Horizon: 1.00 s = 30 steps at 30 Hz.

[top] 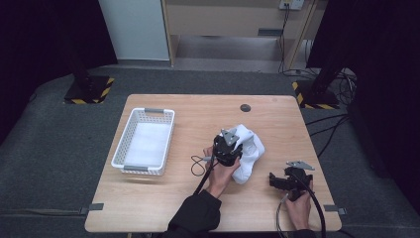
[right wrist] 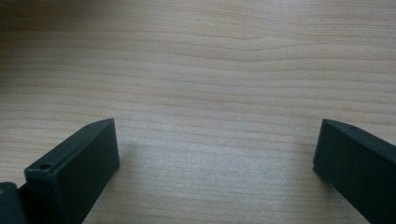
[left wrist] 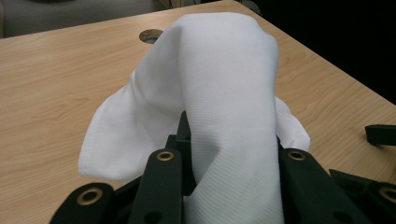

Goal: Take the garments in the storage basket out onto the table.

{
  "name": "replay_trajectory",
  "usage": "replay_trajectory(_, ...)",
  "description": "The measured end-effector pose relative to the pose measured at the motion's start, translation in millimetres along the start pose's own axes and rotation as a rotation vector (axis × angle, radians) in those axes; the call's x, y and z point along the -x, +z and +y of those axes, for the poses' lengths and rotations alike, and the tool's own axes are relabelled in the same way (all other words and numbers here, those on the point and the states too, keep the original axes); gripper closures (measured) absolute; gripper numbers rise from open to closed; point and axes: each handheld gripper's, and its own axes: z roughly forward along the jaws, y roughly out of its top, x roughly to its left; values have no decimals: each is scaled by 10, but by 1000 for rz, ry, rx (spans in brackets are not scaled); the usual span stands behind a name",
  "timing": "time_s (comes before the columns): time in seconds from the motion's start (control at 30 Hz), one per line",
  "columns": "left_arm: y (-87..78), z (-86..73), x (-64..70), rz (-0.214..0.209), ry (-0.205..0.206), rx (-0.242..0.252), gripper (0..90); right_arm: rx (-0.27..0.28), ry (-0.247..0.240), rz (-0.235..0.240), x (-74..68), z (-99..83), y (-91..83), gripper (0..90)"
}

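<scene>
The left tongs [top: 236, 145] pinch the white cloth [top: 247, 148], lifted near the bench [top: 163, 198] centre, toward its right edge. The right tongs [right wrist: 217, 154] hang spread, empty. The basket [top: 130, 130] at the left edge looks unfilled; placing probably remains.

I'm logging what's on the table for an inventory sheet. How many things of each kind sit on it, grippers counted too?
White cloth: 1
White basket: 1
Black grippers: 2, left gripper shut on the cloth, right gripper open over bare table
Total: 4
</scene>
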Motion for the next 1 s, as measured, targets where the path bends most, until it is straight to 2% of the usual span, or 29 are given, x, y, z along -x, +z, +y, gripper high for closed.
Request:
replay_trajectory(0.6,120,-174,-7,-4,-10,-31,694,0,0,0,0,0,0,3)
replay_trajectory(1.0,176,-248,-3,-5,-17,-71,638,0,-1,0,0,0,0,3)
